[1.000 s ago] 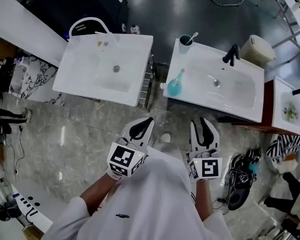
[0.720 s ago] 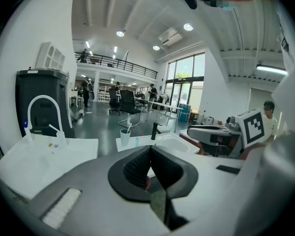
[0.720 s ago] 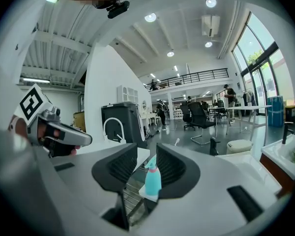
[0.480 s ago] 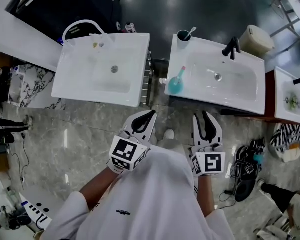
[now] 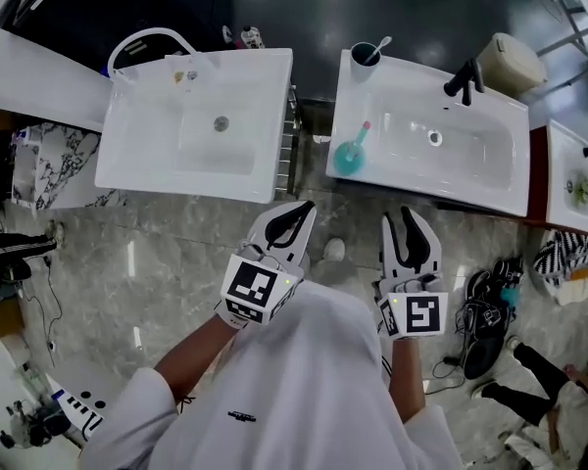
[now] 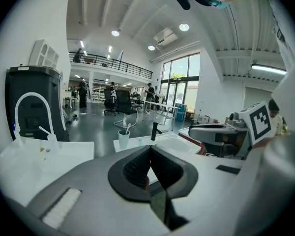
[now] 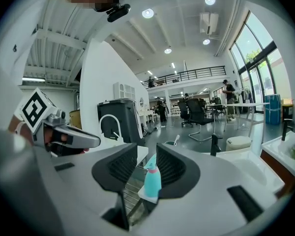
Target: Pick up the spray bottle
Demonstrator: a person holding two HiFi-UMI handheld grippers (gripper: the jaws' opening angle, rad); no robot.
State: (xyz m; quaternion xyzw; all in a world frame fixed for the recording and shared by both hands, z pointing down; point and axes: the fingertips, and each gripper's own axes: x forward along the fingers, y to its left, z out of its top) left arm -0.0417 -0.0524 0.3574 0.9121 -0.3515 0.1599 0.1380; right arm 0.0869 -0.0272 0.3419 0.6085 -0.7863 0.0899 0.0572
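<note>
The teal spray bottle [image 5: 351, 153] with a pink nozzle stands on the left rim of the right white sink [image 5: 490, 189]. In the right gripper view the spray bottle [image 7: 152, 177] shows at a distance through the gap between the jaws. My right gripper [image 5: 409, 221] is open and empty, short of the sink's front edge. My left gripper [image 5: 292, 215] is shut with nothing in it, in front of the gap between the two sinks. In the left gripper view, the left gripper [image 6: 150, 150] has its jaws meeting at the tips.
A second white sink [image 5: 137, 169] with a curved white faucet [image 5: 142, 42] stands at the left. A metal rack [image 5: 292, 140] fills the gap between the sinks. The right sink carries a cup [image 5: 365, 57] and a black faucet [image 5: 463, 78]. Shoes [image 5: 485, 323] lie on the floor at right.
Both grippers have edged forward toward the sinks, the left a bit more. The jaws stand as before.
</note>
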